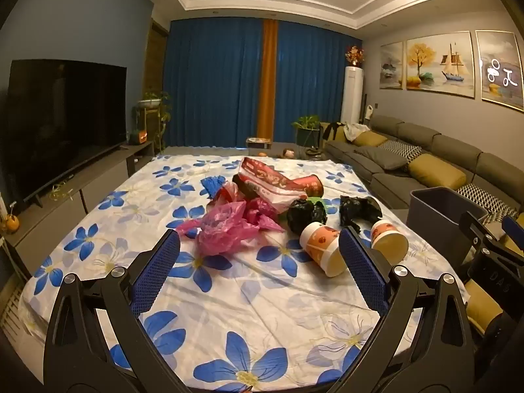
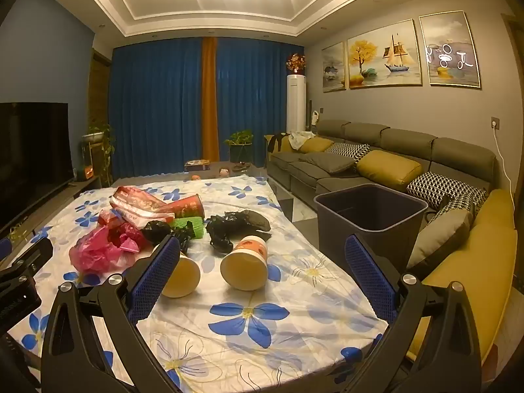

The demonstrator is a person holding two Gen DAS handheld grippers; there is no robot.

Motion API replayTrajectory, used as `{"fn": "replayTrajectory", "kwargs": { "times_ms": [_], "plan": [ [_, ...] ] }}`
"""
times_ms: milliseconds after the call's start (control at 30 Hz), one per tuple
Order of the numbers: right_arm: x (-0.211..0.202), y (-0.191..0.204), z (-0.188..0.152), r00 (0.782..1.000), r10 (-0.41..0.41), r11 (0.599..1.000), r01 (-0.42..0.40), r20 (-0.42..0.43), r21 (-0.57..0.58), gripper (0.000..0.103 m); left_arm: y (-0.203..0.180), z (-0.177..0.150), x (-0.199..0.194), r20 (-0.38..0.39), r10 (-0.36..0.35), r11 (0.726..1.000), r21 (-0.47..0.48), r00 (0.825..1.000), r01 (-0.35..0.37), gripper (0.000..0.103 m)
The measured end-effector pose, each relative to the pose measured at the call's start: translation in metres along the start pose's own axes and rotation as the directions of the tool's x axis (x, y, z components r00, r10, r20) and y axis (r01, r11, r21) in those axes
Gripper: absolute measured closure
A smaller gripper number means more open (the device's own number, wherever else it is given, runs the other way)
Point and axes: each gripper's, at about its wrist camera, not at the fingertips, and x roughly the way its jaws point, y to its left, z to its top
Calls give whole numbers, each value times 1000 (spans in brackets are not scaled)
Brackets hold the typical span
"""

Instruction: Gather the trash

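Here both claws stand wide and empty: the left gripper (image 1: 258, 255) over the table's near edge, the right gripper (image 2: 262, 265) toward its right edge. The trash (image 1: 262, 206) heaps mid-table; take the nearest cup (image 2: 244, 262) across its body, then swing to the bin (image 2: 370, 216) off the right edge. Floral cloth (image 1: 229, 311); TV (image 1: 62, 121) left, sofa (image 2: 376, 160) right.
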Motion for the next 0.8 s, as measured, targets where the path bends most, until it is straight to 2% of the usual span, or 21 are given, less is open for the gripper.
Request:
{"fn": "replayTrajectory", "kwargs": {
  "times_ms": [800],
  "plan": [
    [-2, -2, 1, 1000, -11, 1000, 11, 5, 5, 5, -3, 1, -2, 11, -6, 1000, -1, 1000, 6, 7]
  ]
}}
